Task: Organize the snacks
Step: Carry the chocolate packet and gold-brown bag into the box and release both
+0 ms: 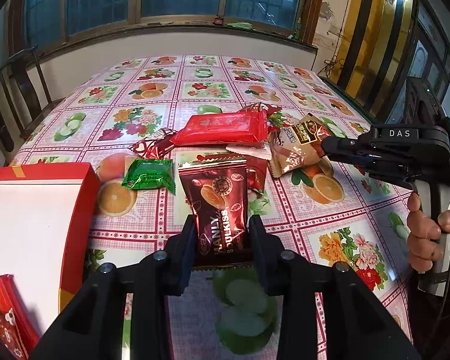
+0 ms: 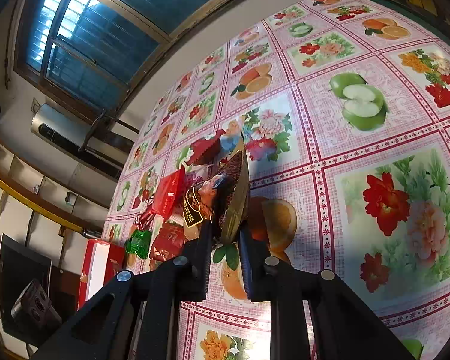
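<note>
My left gripper [image 1: 222,234] is shut on a dark red snack packet [image 1: 217,201] and holds it above the table, right of an open red box [image 1: 81,210]. My right gripper [image 2: 225,240], also in the left wrist view [image 1: 325,147], is shut on a brown-and-gold snack packet [image 2: 225,198], which shows in the left wrist view [image 1: 297,147] too. A pile of snacks lies in the table's middle: a long red packet [image 1: 225,129], a green packet [image 1: 148,175] and small red-and-white wrapped ones [image 1: 153,145].
The table has a pink fruit-and-flower cloth [image 1: 330,228]. The red box holds a red packet [image 1: 6,315] at its near end. A dark wooden chair [image 1: 21,90] stands at the table's left. A wall and windows lie beyond the far edge.
</note>
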`<state>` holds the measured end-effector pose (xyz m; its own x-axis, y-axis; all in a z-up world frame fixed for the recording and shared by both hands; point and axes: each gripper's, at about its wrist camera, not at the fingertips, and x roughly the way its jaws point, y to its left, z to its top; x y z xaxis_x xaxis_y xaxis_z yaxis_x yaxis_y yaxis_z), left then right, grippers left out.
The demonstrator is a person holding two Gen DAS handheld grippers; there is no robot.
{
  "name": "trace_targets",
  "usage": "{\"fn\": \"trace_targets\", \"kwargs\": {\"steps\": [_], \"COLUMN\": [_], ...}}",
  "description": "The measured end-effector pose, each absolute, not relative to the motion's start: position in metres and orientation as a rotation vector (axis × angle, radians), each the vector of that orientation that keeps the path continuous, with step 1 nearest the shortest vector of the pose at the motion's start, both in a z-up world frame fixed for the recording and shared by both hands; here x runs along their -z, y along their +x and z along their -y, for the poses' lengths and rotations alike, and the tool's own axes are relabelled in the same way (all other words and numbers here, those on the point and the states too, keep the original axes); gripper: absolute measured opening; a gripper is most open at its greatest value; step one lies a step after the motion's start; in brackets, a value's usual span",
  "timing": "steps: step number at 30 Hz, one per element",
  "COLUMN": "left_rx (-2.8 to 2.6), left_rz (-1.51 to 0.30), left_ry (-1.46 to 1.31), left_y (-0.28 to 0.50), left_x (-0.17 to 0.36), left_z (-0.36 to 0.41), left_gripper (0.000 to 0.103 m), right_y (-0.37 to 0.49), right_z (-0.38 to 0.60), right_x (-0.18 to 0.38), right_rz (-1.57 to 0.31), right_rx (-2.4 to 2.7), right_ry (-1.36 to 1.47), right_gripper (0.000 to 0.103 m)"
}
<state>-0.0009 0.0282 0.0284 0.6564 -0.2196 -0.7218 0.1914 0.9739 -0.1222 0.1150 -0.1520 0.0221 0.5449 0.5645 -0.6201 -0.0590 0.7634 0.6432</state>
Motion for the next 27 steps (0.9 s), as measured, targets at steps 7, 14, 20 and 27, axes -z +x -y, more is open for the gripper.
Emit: {"fn": "trace_targets", "kwargs": {"steps": [7,14,20,27], "left_rx": [0.212,0.217,0.23,0.251], "left_rz": [-0.838,-0.853,-0.846,-0.845], "left_ry": [-0.064,-0.053,-0.054,-0.058], "left_y": [-0.007,-0.008,-0.009,-0.011], "left_x": [-0.029,-0.023,-0.024,-0.023], "left_z": [-0.037,-0.033,-0.031,-0.025], "left_gripper": [0.034,0.034,0.034,0.034], "right_y": [0.111,0.11,0.111,0.121], "right_z": [0.163,0.191,0.22,0.221], "right_x": [-0.026,-0.02,-0.019,-0.014], "right_rz": [-0.94,-1.068,-1.049,-0.928], "right_rx": [-0.408,-0.328,-0.229,-0.278], "right_ry": [0.638,0.587,0.687,0.812], "right_gripper": [0.018,0.02,0.057,0.091]}}
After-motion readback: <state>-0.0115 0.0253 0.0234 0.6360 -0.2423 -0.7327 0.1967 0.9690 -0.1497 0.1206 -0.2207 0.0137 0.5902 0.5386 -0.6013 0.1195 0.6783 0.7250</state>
